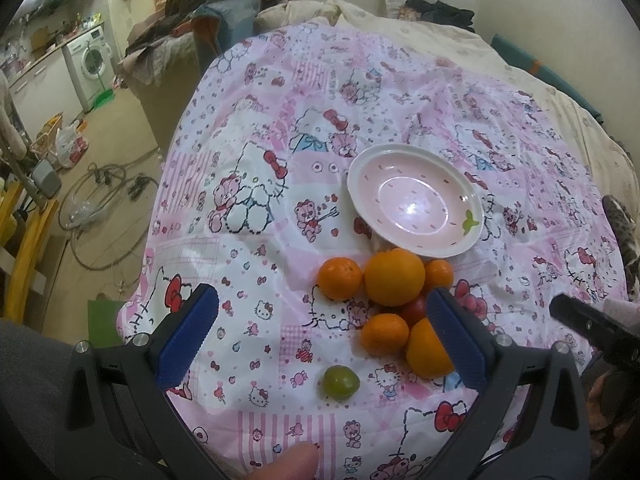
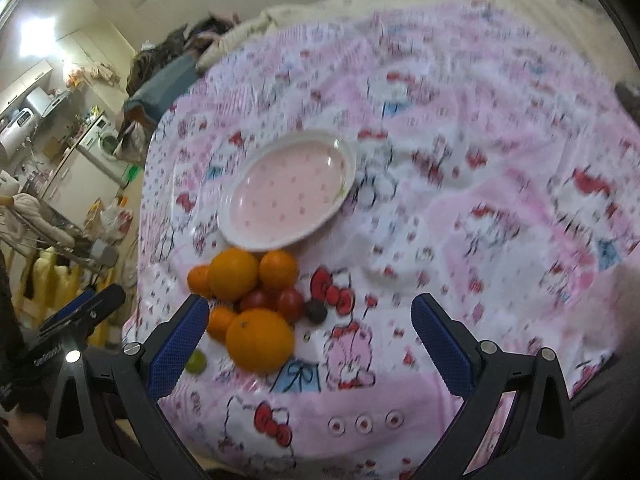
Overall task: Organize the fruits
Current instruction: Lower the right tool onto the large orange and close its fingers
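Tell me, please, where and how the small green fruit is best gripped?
Grip the green fruit across its widest middle, coming from above with the open left gripper. It is round, lies alone on the cloth, with clear space on both sides, apart from the oranges.

I find almost no legible text. In the right wrist view, a black device (image 2: 48, 354) at the left edge carries white lettering along its side, too small and blurred for me to read. The cloth (image 1: 256, 240) bears printed cartoon cat and bear figures only, no words I can make out. The washing machine (image 1: 90, 60) panel shows markings too small to read. Plate (image 1: 416, 200): no writing.
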Demonstrator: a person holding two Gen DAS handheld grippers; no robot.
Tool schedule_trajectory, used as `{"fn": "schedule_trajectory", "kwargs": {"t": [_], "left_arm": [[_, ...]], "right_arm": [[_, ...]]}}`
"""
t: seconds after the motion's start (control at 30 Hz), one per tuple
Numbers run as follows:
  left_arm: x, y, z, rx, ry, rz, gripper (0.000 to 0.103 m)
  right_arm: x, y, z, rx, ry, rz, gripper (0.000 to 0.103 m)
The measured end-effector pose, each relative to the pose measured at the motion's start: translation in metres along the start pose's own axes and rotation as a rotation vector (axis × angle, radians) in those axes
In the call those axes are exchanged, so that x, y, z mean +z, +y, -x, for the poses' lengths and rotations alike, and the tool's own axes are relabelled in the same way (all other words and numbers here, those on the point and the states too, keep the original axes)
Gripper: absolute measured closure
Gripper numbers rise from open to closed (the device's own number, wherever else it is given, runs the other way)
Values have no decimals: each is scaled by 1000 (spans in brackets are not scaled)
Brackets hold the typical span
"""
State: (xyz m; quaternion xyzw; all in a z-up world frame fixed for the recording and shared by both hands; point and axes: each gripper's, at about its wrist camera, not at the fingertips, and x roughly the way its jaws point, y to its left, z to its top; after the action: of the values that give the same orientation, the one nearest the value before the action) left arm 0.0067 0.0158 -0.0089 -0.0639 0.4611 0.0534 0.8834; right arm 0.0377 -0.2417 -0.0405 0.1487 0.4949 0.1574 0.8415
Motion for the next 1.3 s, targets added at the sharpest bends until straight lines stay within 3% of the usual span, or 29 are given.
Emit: {"fn": "schedule_trajectory", "kwargs": {"t": [0.27,0.4,0.67,1.03,1.3], "left_arm": [[3,14,-7,-6,50,71,1],[4,17,-10,-14,72,88,1],[7,16,-14,4,82,83,1],[6,14,-20,25,98,68,1],[7,14,-27,26,139,66,1]], "right_arm": [[-22,19,-34,-13,182,118,21],[-27,37,-57,-25,244,193,21],[-28,51,-103,-17,331,210,29],[-27,52,-95,22,299,222,40],[-10,44,-48,44,153,191,40]]}}
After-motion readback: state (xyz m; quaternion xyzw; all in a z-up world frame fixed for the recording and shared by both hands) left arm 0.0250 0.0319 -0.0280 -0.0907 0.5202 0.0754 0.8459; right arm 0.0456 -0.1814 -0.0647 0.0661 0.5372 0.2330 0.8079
